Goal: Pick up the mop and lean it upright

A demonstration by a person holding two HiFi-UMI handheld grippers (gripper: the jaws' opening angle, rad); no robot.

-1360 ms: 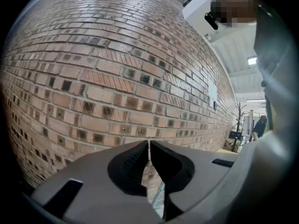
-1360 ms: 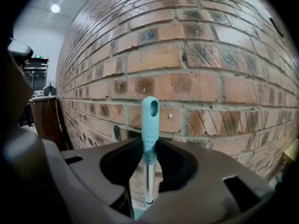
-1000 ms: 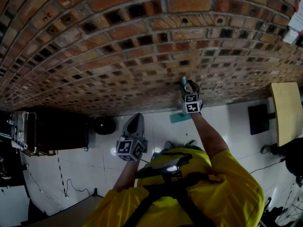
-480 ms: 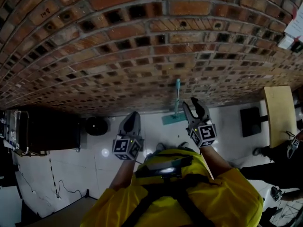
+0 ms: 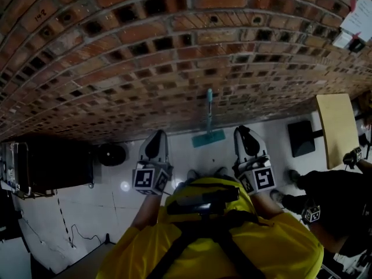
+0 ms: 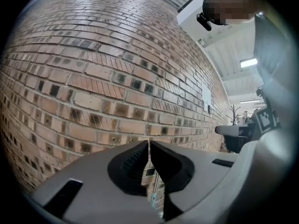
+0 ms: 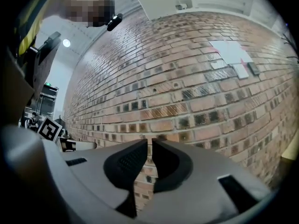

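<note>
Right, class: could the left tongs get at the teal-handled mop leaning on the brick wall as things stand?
Probably yes. Nothing stands between the left tongs and the teal-handled mop against the red brick wall, though the tongs are shut and must open first.

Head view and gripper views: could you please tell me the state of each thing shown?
mop: upright, leaning on brick wall, unheld.
left gripper: jaws together, empty.
right gripper: jaws have just been closing, now nearly together, nothing between.
</note>
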